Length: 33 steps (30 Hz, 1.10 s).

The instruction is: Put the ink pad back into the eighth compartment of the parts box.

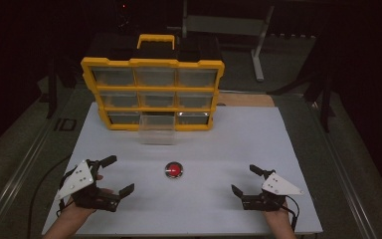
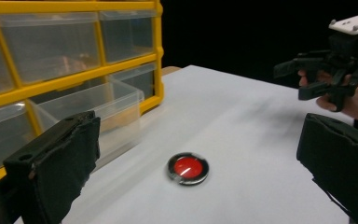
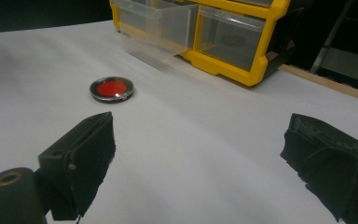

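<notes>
Dark surroundings close in on a white table (image 1: 258, 149) that carries everything. Along its near edge, the left gripper (image 1: 123, 175) sits toward the near left corner, held in a hand (image 1: 82, 206), with its jaws spread wide and nothing between them. The right gripper (image 1: 244, 180) sits toward the near right corner, likewise spread apart and holding nothing; the left gripper view also catches it (image 2: 303, 79) farther off, raised above the table.

Between the two grippers and a little farther in lies a small round disc (image 1: 173, 170), red in the middle with a dark, shiny rim, flat on the table and well apart from both. It shows ahead of the left gripper's jaws (image 2: 187, 168) and ahead and to the left in the right gripper view (image 3: 112, 88).

Beyond the disc, toward the far edge, stands a yellow-framed cabinet (image 1: 152, 63) of clear plastic drawers, three rows by three, with a yellow handle (image 1: 155, 39) on top. The middle drawer (image 1: 156, 130) of the bottom row is pulled out toward the disc, its front standing out over the table; the other drawers sit closed.
</notes>
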Available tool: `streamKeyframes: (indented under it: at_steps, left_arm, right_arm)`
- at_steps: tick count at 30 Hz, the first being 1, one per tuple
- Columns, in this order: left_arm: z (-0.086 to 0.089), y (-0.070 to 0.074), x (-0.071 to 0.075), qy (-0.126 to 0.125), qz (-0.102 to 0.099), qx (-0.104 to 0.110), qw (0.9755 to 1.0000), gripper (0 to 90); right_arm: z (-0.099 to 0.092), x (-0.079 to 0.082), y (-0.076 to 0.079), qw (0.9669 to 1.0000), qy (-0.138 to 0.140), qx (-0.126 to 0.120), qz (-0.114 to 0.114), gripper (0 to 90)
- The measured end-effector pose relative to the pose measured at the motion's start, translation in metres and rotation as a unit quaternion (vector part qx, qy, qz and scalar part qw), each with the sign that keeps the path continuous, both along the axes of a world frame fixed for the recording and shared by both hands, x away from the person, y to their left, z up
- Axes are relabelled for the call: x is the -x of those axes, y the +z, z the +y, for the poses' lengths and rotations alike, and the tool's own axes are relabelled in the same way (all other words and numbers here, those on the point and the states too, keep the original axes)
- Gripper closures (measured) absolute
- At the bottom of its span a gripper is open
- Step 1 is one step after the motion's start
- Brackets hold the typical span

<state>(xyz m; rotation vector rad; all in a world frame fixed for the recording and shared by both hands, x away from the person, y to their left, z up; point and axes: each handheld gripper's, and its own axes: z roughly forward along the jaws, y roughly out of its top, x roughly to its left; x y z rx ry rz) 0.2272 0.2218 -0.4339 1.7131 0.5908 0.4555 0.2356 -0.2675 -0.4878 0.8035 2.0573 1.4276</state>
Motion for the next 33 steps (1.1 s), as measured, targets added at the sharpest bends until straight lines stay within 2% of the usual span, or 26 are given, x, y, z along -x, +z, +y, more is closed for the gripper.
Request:
streamKeyframes:
  at_steps: [4, 6, 13, 18, 22, 25, 29, 33]
  left_arm:
    - [-0.008, 0.008, -0.005, -0.013, -0.004, -0.008, 0.9999, 0.0]
    - [-0.012, 0.013, -0.009, -0.024, 0.001, -0.009, 0.9997, 0.0]
    - [-0.028, 0.029, -0.021, -0.041, -0.016, -0.019, 0.9989, 0.0]
    - [-0.04, 0.037, -0.03, -0.054, -0.018, -0.028, 0.998, 0.0]
    - [-0.051, 0.038, -0.038, -0.067, -0.01, -0.031, 0.9972, 0.0]
    - [-0.059, 0.036, -0.043, -0.088, -0.003, -0.033, 0.9956, 0.0]
    - [-0.073, 0.032, -0.049, -0.11, 0.012, -0.055, 0.9924, 0.0]
    - [-0.084, 0.027, -0.053, -0.12, 0.014, -0.064, 0.9906, 0.0]
  right_arm:
    - [-0.001, 0.001, 0.001, 1.0, 0.005, -0.004, 0.0, 8.7]
    - [0.0, 0.001, 0.001, 1.0, 0.006, -0.005, -0.001, 8.7]
    - [-0.002, 0.001, 0.003, 0.9999, 0.006, -0.011, 0.0, 8.7]
    - [-0.004, 0.001, 0.003, 0.9999, 0.005, -0.013, 0.0, 8.7]
    - [-0.004, 0.0, 0.003, 0.9999, 0.005, -0.013, 0.0, 8.7]
    - [-0.004, 0.0, 0.003, 0.9999, 0.005, -0.013, 0.0, 8.7]
    - [-0.004, 0.001, 0.003, 0.9999, 0.003, -0.014, 0.0, 8.7]
    - [-0.003, 0.001, 0.003, 0.9999, 0.009, -0.012, -0.004, 8.7]
